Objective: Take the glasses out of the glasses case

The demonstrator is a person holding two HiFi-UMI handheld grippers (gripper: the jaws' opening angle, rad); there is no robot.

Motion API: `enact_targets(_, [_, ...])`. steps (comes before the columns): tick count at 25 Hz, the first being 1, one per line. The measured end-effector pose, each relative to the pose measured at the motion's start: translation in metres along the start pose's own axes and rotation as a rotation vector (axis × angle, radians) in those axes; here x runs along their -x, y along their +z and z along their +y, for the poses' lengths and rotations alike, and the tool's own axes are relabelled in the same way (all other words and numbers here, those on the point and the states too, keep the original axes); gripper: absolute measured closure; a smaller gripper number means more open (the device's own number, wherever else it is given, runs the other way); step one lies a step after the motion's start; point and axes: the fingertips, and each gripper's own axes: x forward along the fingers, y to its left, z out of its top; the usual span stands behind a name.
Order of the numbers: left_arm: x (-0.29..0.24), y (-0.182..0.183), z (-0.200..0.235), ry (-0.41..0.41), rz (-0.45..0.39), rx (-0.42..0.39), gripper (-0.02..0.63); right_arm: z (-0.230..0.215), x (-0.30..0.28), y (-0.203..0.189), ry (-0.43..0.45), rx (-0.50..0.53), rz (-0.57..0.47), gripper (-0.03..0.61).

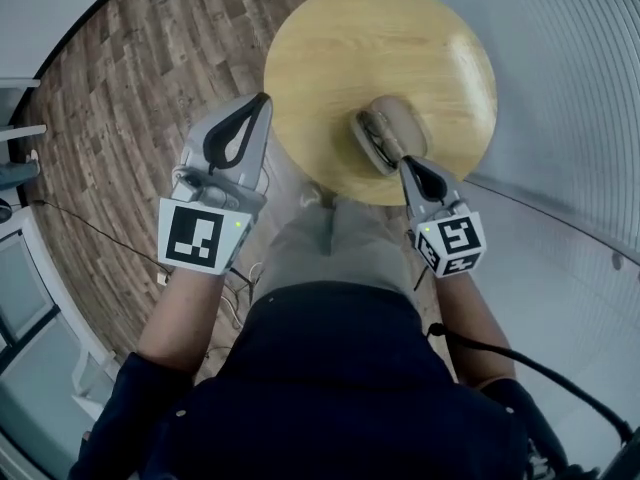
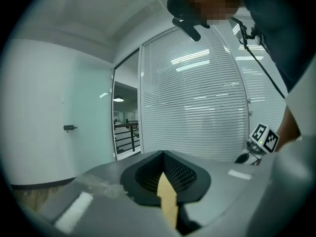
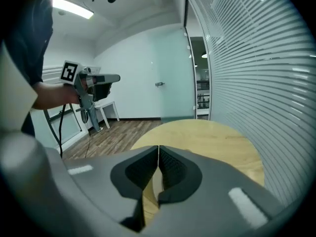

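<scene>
A tan glasses case lies on the round wooden table, near its front edge. I cannot tell whether its lid is up, and no glasses show. My right gripper is shut, its tips just at the case's near end. In the right gripper view the jaws meet over the table and hide the case. My left gripper is shut and empty, held above the table's left edge. In the left gripper view its closed tips point toward the blinds, with the right gripper at the far right.
Wood-plank floor surrounds the table. A wall of white blinds curves along the right. A black cable trails from the right arm. A white side table stands far off, and the left gripper hangs beyond the right gripper's jaws.
</scene>
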Motion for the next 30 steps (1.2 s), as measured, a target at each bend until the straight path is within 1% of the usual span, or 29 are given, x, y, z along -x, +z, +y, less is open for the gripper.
enact_targets(1, [-0.004, -0.011, 0.0, 0.001, 0.015, 0.009, 0.607, -0.001, -0.009, -0.013, 0.007, 0.002, 0.027, 0.556])
enact_targets(2, [-0.008, -0.022, 0.001, 0.002, 0.029, 0.017, 0.607, -0.003, -0.017, -0.025, 0.014, 0.002, 0.051, 0.522])
enact_targets(5, [-0.017, -0.046, 0.0, 0.001, 0.054, 0.041, 0.607, -0.008, -0.035, -0.057, 0.023, 0.005, 0.119, 0.494])
enact_targets(9, [-0.024, -0.072, 0.002, -0.005, 0.098, 0.069, 0.607, -0.008, -0.05, -0.088, 0.043, 0.029, 0.209, 0.488])
enact_targets(14, [-0.043, -0.11, 0.007, 0.004, 0.136, 0.088, 0.607, -0.017, -0.082, -0.12, 0.076, 0.052, 0.282, 0.486])
enact_targets(19, [-0.043, -0.135, 0.007, 0.002, 0.18, 0.106, 0.607, -0.016, -0.097, -0.136, 0.089, 0.055, 0.338, 0.479])
enact_targets(25, [-0.05, -0.152, 0.014, 0.021, 0.191, 0.122, 0.607, -0.019, -0.116, -0.153, 0.101, 0.1, 0.41, 0.479])
enact_targets(30, [-0.051, -0.167, 0.018, 0.041, 0.206, 0.129, 0.607, -0.018, -0.124, -0.164, 0.122, 0.134, 0.444, 0.485])
